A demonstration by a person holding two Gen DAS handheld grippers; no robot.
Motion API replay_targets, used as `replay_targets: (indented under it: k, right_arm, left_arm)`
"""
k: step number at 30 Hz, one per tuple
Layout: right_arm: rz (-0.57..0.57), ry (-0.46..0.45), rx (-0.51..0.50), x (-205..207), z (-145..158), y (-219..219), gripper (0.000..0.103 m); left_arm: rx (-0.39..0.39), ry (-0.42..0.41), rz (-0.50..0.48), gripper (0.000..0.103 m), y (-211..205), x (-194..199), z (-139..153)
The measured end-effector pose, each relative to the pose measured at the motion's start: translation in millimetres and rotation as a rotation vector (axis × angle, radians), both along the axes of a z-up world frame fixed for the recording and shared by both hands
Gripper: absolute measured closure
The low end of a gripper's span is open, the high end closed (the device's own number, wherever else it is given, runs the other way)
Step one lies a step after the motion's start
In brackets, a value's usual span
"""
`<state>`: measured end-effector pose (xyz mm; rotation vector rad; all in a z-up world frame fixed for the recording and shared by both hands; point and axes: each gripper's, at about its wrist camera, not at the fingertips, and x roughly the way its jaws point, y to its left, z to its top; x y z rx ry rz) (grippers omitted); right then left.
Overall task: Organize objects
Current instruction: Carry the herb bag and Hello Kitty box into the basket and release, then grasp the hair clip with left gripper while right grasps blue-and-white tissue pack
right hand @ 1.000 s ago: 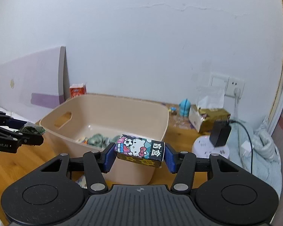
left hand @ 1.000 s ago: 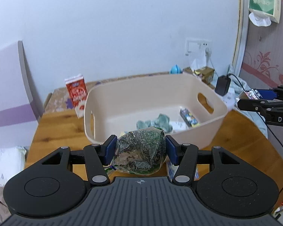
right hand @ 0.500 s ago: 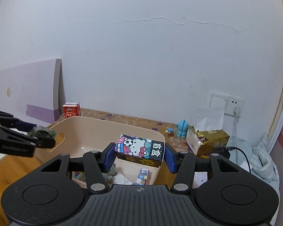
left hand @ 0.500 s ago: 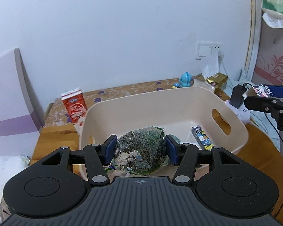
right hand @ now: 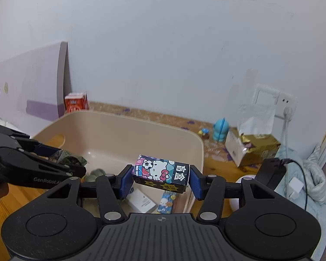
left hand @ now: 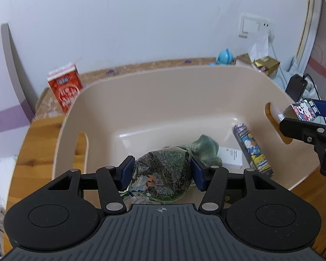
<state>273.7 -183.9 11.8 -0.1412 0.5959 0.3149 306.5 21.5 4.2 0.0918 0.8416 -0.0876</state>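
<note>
Beige plastic fills both views: the storage bin sits on the wooden desk, directly ahead of and below the two claws. The left claw pinches a crinkled green snack bag between its blue pads, hanging over the bin's near wall, with the open floor just beyond its tips. The right claw grips a cartoon-cat box by its two short ends, so the box's long axis runs straight across from pad to pad; it hovers above the bin's right-hand end. Below the right claw lie a white card and a slim printed carton; a green wrapped lump rests ahead of the left claw. Judged from this, the left claw is deeper over the bin and nearer a drop; each load needs only a short descent before release. A red carton stands behind the bin, well apart.
</note>
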Motion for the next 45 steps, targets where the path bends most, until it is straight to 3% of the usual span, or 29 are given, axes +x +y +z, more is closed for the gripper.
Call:
replay_targets:
  k: [5, 9, 12, 16, 20, 21, 25, 35, 45]
  right_arm:
    - [0.008, 0.044, -0.020, 7, -13, 4, 0.051]
    - [0.015, 0.061, -0.032, 7, -20, 5, 0.044]
    - [0.015, 0.059, -0.037, 4, -22, 5, 0.040]
    - [0.018, 0.033, -0.016, -3, -14, 1, 0.026]
    - [0.005, -0.013, 0.009, -18, -4, -4, 0.001]
    - [0.001, -0.024, 0.016, -23, -2, -5, 0.000]
    - [-0.001, -0.022, 0.037, -37, 3, -12, 0.000]
    - [-0.007, 0.025, 0.074, -67, -1, -23, 0.000]
    - [0.029, 0.131, 0.057, -78, -35, -18, 0.000]
  left_arm:
    - [-0.020, 0.056, 0.004, 0.046, 4, 5, -13]
    - [-0.033, 0.069, 0.014, 0.045, 5, 4, -15]
    - [-0.037, 0.052, 0.004, 0.037, 3, 1, -10]
    - [-0.024, -0.002, 0.002, 0.022, 1, -12, 1]
    - [-0.003, -0.046, -0.001, 0.021, 1, -29, 13]
    - [-0.001, -0.053, 0.000, 0.021, 1, -34, 16]
    - [0.002, -0.083, 0.011, 0.013, 5, -53, 26]
    - [-0.019, -0.130, 0.045, 0.011, 21, -103, 35]
    - [-0.023, -0.071, 0.069, 0.011, 35, -133, 6]
